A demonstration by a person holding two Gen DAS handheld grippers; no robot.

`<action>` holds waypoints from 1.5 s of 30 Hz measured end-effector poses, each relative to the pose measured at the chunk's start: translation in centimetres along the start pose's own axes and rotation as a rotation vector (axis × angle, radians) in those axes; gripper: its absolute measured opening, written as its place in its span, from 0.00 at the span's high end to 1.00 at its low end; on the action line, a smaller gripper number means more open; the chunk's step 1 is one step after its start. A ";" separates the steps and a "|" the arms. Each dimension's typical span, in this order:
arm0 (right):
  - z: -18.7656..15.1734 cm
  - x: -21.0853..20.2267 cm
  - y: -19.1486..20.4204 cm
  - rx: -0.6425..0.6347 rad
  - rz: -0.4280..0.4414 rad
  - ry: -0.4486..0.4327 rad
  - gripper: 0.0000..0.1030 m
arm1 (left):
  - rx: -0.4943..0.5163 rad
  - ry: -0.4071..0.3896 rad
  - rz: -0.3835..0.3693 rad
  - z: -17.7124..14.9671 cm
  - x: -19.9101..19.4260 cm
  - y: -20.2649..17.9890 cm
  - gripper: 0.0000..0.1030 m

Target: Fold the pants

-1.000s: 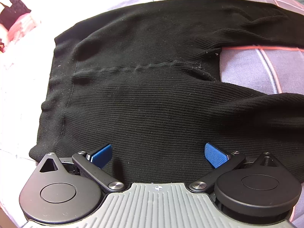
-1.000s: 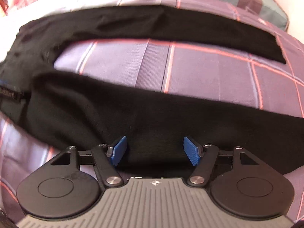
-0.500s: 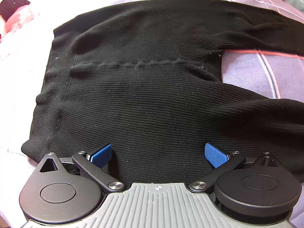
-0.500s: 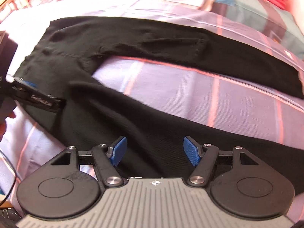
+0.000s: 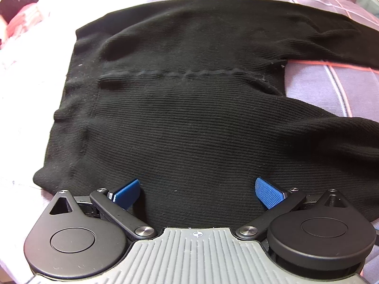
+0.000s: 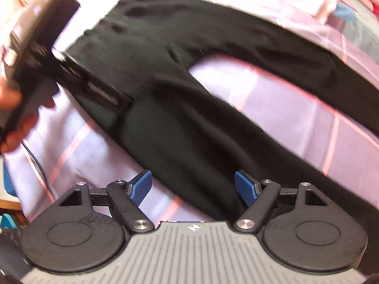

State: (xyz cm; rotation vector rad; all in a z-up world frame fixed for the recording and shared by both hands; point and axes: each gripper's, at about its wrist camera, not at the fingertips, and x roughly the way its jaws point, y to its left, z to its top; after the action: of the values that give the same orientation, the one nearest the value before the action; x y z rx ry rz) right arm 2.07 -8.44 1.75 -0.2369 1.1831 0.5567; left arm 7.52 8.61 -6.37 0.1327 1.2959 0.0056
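**Pants flat on the bed, both grippers wide and holding nothing**

Pants first: black ribbed knit pants (image 5: 189, 123) lie spread flat on a purple plaid bedsheet with pinkish-red lines (image 5: 331, 90). The waistband sits at the left of the left wrist view, and the two legs run off to the right with a wedge of sheet showing between them.

The left gripper (image 5: 198, 193) points down over the hip area near the close edge of the fabric — blue pads spread wide, nothing pinched between them.

The right gripper (image 6: 193, 185) hangs over the nearer leg (image 6: 189, 146). Its jaws are opening, and the pads aren't pressing on the cloth; the leg just passes under the gap. That view is pretty blurry. At its left edge you can see the other gripper's black body held in a hand (image 6: 11, 118).
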 end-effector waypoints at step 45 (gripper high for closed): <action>-24.6 -10.0 -22.4 1.298 -0.042 -0.434 0.35 | -0.837 0.018 -0.557 -5.7 -0.9 13.9 0.00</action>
State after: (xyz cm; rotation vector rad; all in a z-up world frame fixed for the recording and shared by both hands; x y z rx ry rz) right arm -8.61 -41.35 -0.72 0.9204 0.9046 -0.2632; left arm 2.77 22.87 -5.64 -0.9428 1.2184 0.0716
